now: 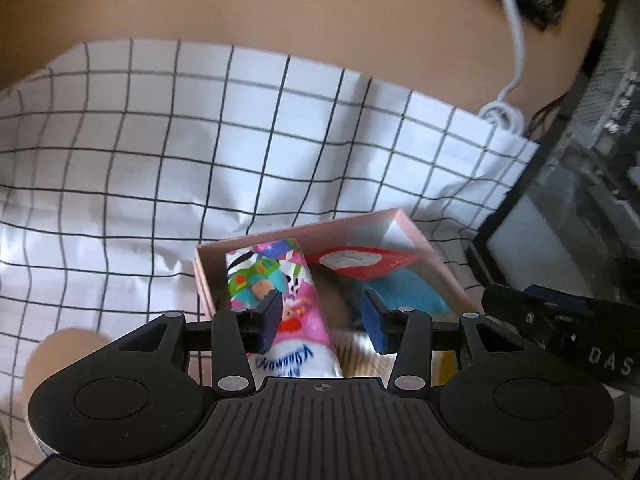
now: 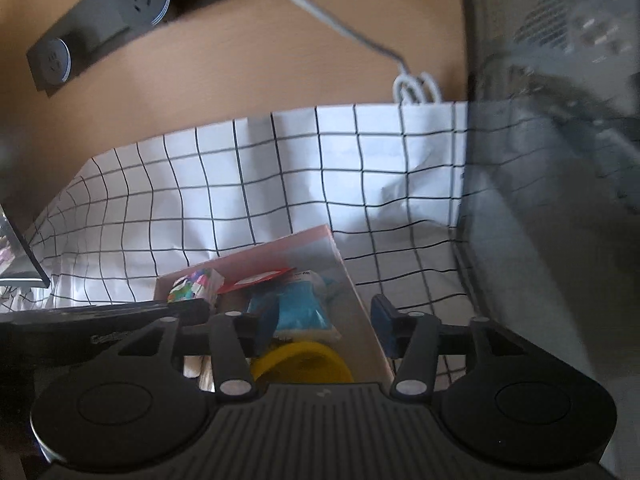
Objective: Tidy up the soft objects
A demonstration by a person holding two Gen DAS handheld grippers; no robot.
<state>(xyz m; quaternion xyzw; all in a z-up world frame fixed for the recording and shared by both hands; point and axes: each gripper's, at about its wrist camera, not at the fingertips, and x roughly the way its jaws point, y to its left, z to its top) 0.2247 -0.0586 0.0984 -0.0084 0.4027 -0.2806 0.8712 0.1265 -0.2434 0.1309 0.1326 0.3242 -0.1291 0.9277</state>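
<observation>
A pink open box [image 1: 304,227] sits on a white checked cloth. Inside lie a colourful printed tissue pack [image 1: 296,280], a red and white packet [image 1: 352,262] and a blue soft packet [image 1: 408,284]. My left gripper [image 1: 324,322] hovers open over the box. The tissue pack runs beneath its left finger [image 1: 272,316], and its right pad stands clear of the pack. In the right wrist view the box [image 2: 280,246] holds the blue packet [image 2: 300,308] and a yellow round thing [image 2: 304,360]. My right gripper [image 2: 326,326] is open above them, its right finger [image 2: 384,328] outside the box wall.
The checked cloth [image 1: 160,160] covers a tan wooden table [image 1: 280,8]. A white cable [image 1: 516,48] coils at the back. A dark glass-sided case [image 2: 540,200] stands close on the right. A grey power strip [image 2: 100,24] lies at the back left, and a screen edge [image 2: 16,248] at the left.
</observation>
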